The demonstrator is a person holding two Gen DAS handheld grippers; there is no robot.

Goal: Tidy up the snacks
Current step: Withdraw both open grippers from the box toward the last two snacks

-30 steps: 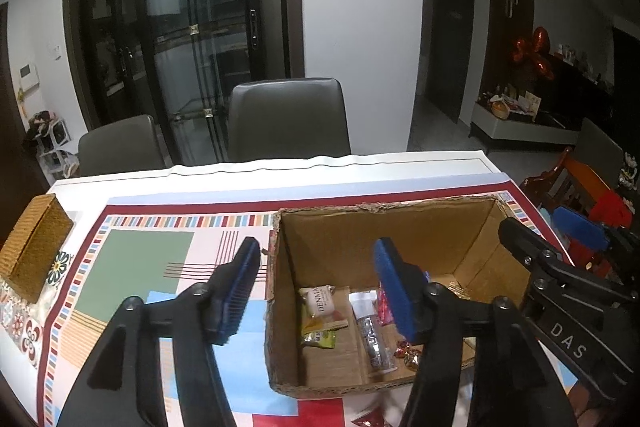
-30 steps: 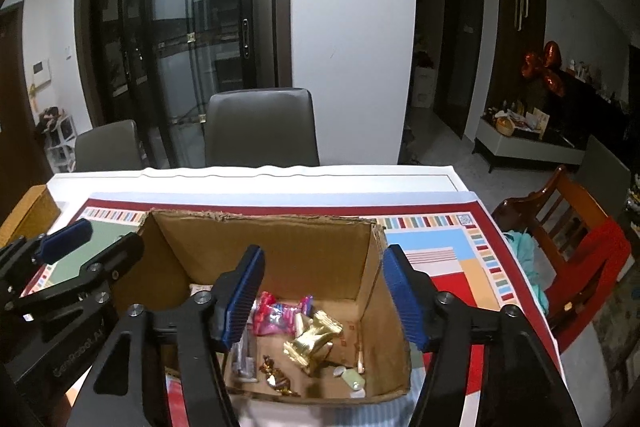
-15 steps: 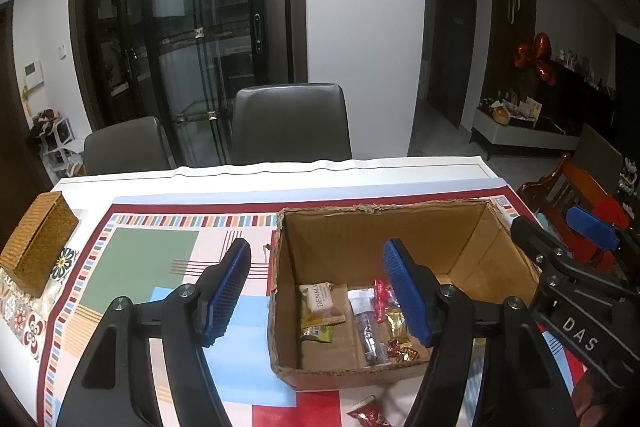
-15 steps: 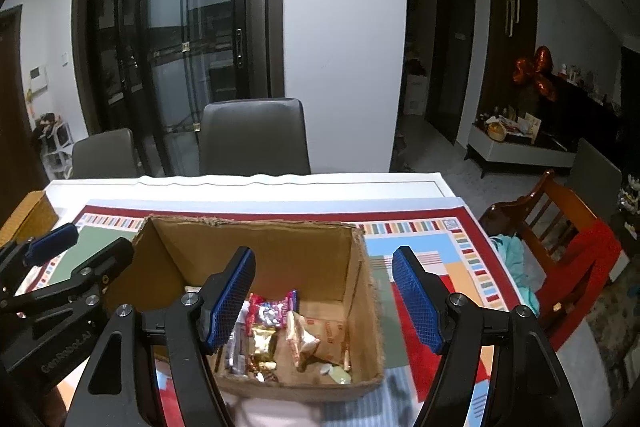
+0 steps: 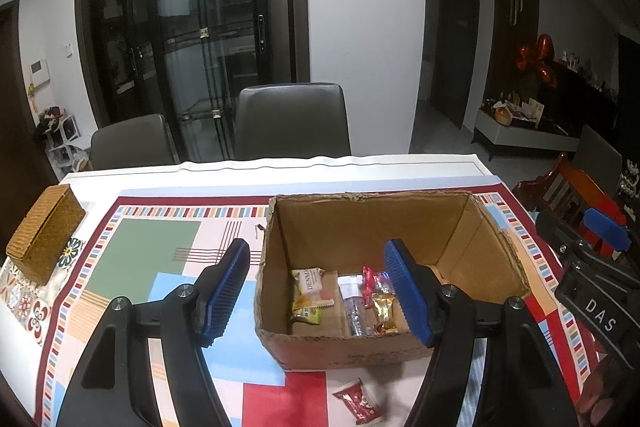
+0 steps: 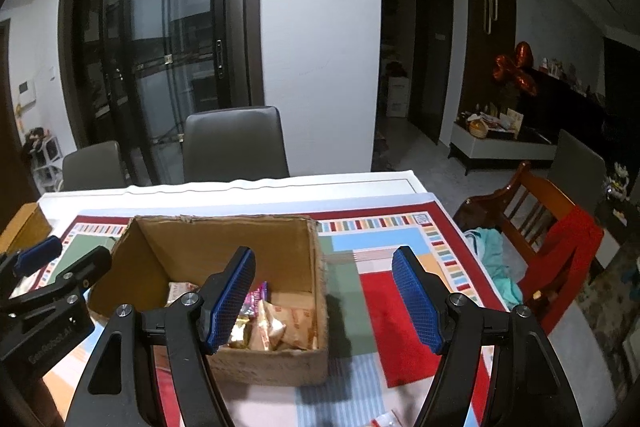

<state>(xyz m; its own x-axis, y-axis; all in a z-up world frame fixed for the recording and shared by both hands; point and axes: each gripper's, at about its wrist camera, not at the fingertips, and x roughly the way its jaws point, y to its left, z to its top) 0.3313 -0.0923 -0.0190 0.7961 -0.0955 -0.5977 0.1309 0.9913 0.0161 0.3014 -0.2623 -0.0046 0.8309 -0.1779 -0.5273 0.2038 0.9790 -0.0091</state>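
"DENMA" — snack packet (image 5: 313, 283); "DAS" — right tool (image 5: 599, 315).

Cardboard box (image 5: 360, 347) open-topped; walls ring the snacks (image 5: 360, 301).
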